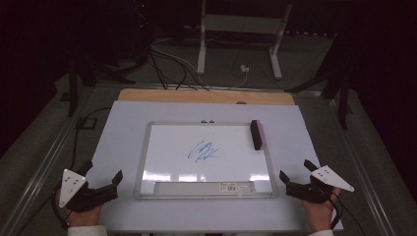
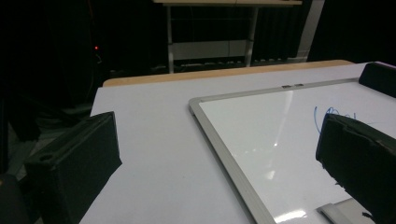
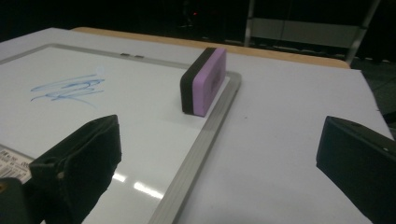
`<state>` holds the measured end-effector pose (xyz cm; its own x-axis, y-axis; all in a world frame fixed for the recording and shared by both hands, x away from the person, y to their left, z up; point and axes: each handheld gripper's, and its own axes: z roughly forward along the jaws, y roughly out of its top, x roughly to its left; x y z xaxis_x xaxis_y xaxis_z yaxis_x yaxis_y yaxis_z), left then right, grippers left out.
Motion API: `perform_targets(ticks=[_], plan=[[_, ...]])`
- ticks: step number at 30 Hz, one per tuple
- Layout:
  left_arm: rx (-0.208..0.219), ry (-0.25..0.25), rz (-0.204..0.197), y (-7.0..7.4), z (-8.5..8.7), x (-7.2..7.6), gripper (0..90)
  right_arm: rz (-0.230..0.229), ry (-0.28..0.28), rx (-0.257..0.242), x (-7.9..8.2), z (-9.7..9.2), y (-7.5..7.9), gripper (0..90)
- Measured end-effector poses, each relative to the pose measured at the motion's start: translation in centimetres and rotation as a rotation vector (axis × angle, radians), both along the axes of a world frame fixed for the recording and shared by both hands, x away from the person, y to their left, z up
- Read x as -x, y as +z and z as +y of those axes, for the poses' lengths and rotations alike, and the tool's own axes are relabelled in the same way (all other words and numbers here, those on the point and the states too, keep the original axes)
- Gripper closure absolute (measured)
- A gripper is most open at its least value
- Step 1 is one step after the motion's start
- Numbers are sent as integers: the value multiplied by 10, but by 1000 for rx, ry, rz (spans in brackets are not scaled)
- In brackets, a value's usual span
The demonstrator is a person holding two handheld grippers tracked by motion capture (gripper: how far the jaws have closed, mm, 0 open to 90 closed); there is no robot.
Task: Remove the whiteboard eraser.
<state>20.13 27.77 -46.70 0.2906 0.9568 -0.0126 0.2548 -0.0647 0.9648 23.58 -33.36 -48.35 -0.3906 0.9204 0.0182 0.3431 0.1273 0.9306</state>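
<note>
A framed whiteboard [image 1: 162, 147] lies flat in the middle of the table, with a blue scribble [image 1: 202, 151] near its centre. A purple eraser with a black felt face [image 1: 257, 134] stands on its long edge at the board's right rim, also seen as the eraser [image 3: 204, 81] ahead of the right jaws. My left gripper [image 1: 103, 181] rests open at the table's front left, off the board's left edge [image 2: 219, 140]. My right gripper [image 1: 297, 174] rests open at the front right, just off the board's lower right corner. Nothing sits between either pair of jaws.
The white table top [image 1: 123, 128] has a wooden strip [image 1: 206, 96] along its far edge. Beyond it, on the dark floor, stand a white metal stand [image 1: 241, 29] and several cables [image 1: 167, 64]. A label strip [image 1: 201, 187] runs along the board's near rim.
</note>
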Motion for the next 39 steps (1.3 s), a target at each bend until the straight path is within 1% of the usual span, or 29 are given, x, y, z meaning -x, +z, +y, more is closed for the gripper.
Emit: perform_targets(ticks=[1, 2, 5, 6, 8, 9, 10, 12, 13, 14, 16, 20, 21, 22, 24, 28, 30, 35, 39], plan=[[1, -2, 2, 0, 0, -1, 5, 3, 6, 9, 0, 1, -1, 1], [3, -2, 3, -1, 0, -1, 5, -1, 10, 29, 0, 2, -1, 1], [-10, 2, 5, -2, -1, -1, 5, -16, 14, 16, 1, 2, 2, 1], [-3, 13, 4, -3, 0, -1, 5, -20, 14, 16, 1, 3, 3, 2], [-1, 18, 6, -3, 0, -1, 5, -20, 11, 19, 1, 3, 3, 1], [6, 22, 2, -4, 1, -1, 5, -14, 10, 7, 1, 2, 5, 2], [6, 22, 2, -4, 1, -1, 5, -14, 10, 7, 1, 2, 5, 2], [5, 28, 2, -4, 1, -1, 5, -20, 4, 13, 3, 1, 10, 1], [1, 28, 5, -4, 1, -2, 5, -22, 2, 8, 3, 1, 12, 1], [-2, 29, 6, -4, 0, -2, 5, -22, 2, 8, 3, 1, 12, 1], [-15, 30, 10, -5, -1, -4, 5, -20, -2, 7, 2, 1, 18, 1], [-19, 38, 9, -5, -1, -3, 5, -25, 3, 12, 0, 2, 27, 2], [-18, 37, 9, -5, -1, -3, 5, -25, 3, 12, 0, 2, 27, 2], [-20, 39, 10, -6, -1, -4, 5, -25, 5, 20, -3, 3, 31, 1], [-22, 37, 14, -6, -1, -4, 5, -20, 6, 26, -5, 3, 34, 1], [-36, 34, 21, -7, -2, -6, 5, -12, 9, 19, -10, 3, 38, 1], [-39, 34, 20, -7, -2, -6, 5, 3, 22, 26, -15, 5, 41, 1], [-35, 38, 20, -8, -1, -7, 5, 24, 55, 53, -25, 13, 45, 1], [-42, 38, 22, -9, -2, -7, 5, 37, 70, 52, -33, 18, 48, 1]])
